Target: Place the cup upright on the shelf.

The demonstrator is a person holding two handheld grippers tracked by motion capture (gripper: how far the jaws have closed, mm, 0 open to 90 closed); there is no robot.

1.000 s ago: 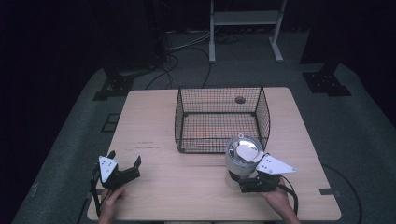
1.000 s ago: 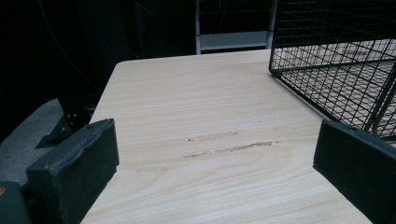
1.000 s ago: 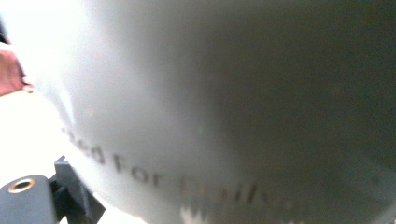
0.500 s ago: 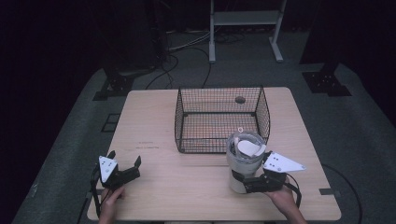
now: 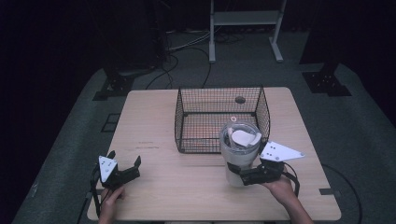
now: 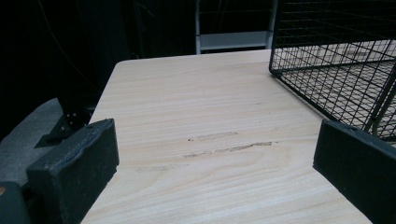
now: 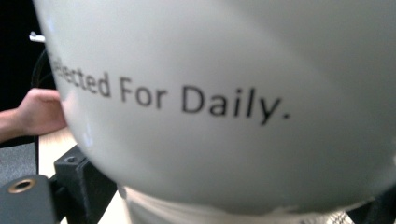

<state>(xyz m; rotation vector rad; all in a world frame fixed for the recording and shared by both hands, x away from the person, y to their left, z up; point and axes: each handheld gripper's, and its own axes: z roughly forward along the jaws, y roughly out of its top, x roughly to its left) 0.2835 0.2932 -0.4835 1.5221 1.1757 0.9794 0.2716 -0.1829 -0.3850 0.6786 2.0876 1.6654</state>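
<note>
Right gripper point(image 5: 240, 176): my fingers pinch the white cup point(image 5: 239, 151), upright, at the wire basket's point(image 5: 218, 119) near right corner.
Left gripper point(image 5: 123, 163): fingers spread, idle on the worktop point(image 5: 187, 186).
Progress: cup grasped; basket drop likely remains.

Tumbler point(image 5: 239, 149): pale grey-white body, clear rim, white lid piece inside top; black lettering "For Daily." on side in right gripper view. Wire basket point(image 5: 219, 119): black mesh grid. Table point(image 5: 154, 116): light wood grain, few dark scuff marks. Both grippers, left gripper point(image 5: 122, 169) and right gripper point(image 5: 246, 177): black jaws, white-grey triangular plates. Floor point(image 5: 84, 102): dark grey-green, possibly carpet. Background shelf point(image 5: 245, 18): white frame.
</note>
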